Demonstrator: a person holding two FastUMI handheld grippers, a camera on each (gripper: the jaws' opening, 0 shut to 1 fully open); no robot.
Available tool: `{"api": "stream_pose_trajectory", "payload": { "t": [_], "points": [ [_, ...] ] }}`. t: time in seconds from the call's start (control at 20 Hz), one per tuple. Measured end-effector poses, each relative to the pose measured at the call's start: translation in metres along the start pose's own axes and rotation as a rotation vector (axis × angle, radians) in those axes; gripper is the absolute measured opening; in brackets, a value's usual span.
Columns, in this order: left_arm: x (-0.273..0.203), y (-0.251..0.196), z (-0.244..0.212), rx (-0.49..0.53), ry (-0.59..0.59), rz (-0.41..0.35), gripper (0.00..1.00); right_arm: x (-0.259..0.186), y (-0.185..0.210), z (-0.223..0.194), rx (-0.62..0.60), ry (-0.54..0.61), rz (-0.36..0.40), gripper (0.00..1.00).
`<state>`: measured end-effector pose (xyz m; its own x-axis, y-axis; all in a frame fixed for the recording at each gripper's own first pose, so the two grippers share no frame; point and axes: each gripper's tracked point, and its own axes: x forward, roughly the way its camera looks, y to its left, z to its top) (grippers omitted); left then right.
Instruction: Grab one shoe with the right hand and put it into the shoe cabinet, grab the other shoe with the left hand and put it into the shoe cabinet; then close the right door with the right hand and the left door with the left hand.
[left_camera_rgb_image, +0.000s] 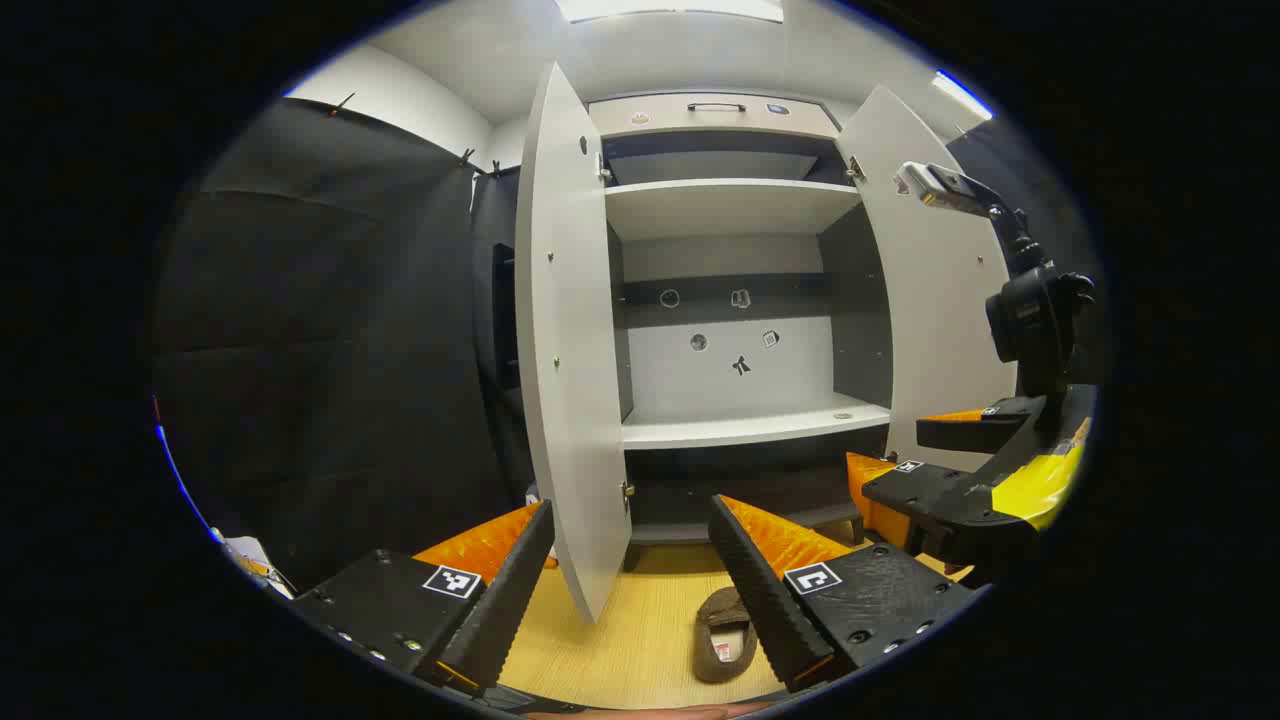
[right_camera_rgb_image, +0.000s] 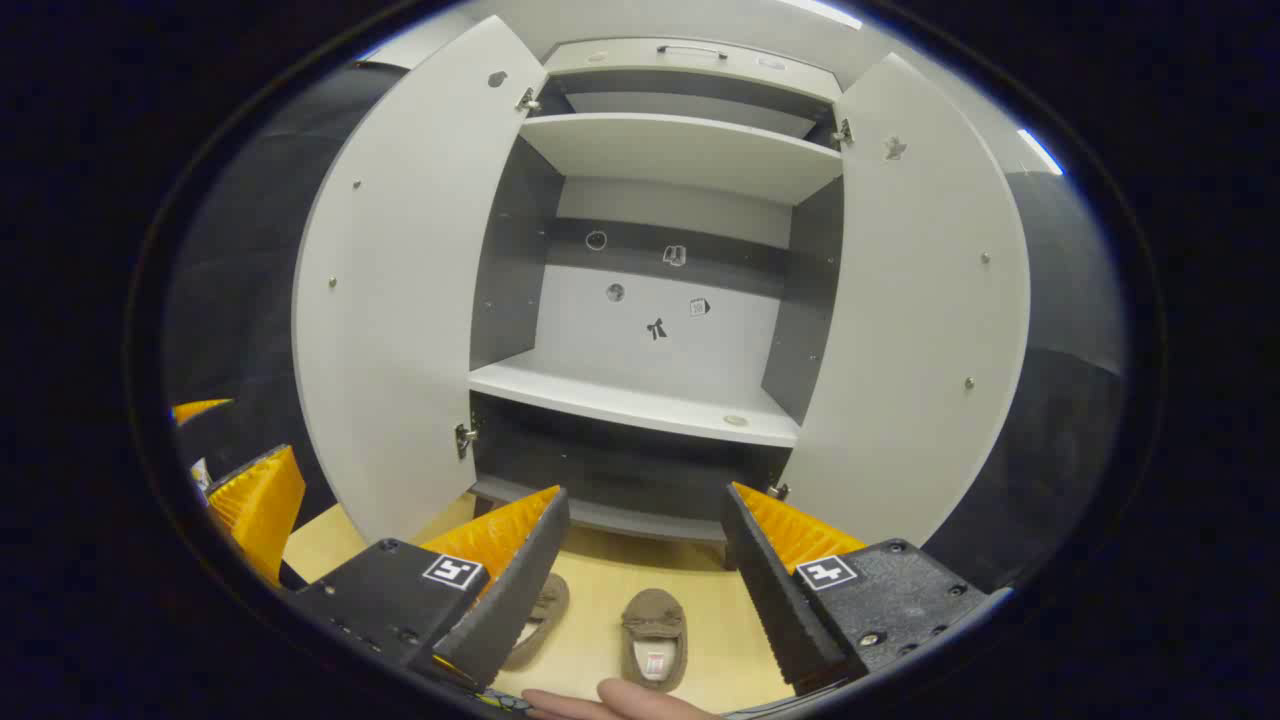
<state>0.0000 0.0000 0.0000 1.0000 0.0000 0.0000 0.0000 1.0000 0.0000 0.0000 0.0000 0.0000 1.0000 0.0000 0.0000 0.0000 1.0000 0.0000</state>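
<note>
Both doors of the pale grey shoe cabinet (right_camera_rgb_image: 660, 300) stand wide open, the left door (right_camera_rgb_image: 390, 290) and the right door (right_camera_rgb_image: 915, 320) swung out to either side and showing two white shelves inside, the lower shelf (right_camera_rgb_image: 640, 405) bare but for a small round mark near its right end. On the light wooden floor (right_camera_rgb_image: 600, 570) in front of the cabinet lie two brown suede slippers: in the right gripper view the right slipper (right_camera_rgb_image: 653, 637) lies in plain sight between the fingers, its opening toward the camera, and the left slipper (right_camera_rgb_image: 540, 615) lies just beside it, partly hidden behind the left finger. The right tongs (right_camera_rgb_image: 645, 590) are spread wide above the shoes and grip nothing; a fingertip of the person's hand (right_camera_rgb_image: 620, 702) shows at the bottom edge. In the left gripper view the left tongs (left_camera_rgb_image: 630, 590) are likewise spread wide and empty, with the edge of the left door standing between the fingers and one slipper (left_camera_rgb_image: 725, 635) on the floor just beside the right finger. Farther right in that view the other gripper (left_camera_rgb_image: 950, 470) hangs in front of the open right door, its jaws apart.
</note>
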Motion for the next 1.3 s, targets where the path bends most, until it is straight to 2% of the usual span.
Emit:
{"api": "stream_pose_trajectory", "payload": {
  "t": [0.4, 0.75, 1.05, 1.3],
  "points": [
    [0.011, 0.008, 0.002, -0.007, -0.011, 0.025, 0.94, 0.002, -0.008, 0.028, 0.004, -0.100, -0.035, 0.98],
    [0.052, -0.019, 0.015, -0.020, -0.038, -0.049, 0.94, -0.002, -0.035, 0.043, -0.006, -0.177, -0.066, 0.99],
    [0.076, -0.049, -0.002, 0.026, 0.042, -0.102, 0.94, 0.011, -0.053, -0.002, -0.034, -0.066, -0.014, 1.00],
    [0.086, -0.055, -0.014, 0.051, 0.055, -0.066, 0.94, 0.036, -0.055, -0.077, -0.024, 0.090, 0.015, 0.99]
  ]
}}
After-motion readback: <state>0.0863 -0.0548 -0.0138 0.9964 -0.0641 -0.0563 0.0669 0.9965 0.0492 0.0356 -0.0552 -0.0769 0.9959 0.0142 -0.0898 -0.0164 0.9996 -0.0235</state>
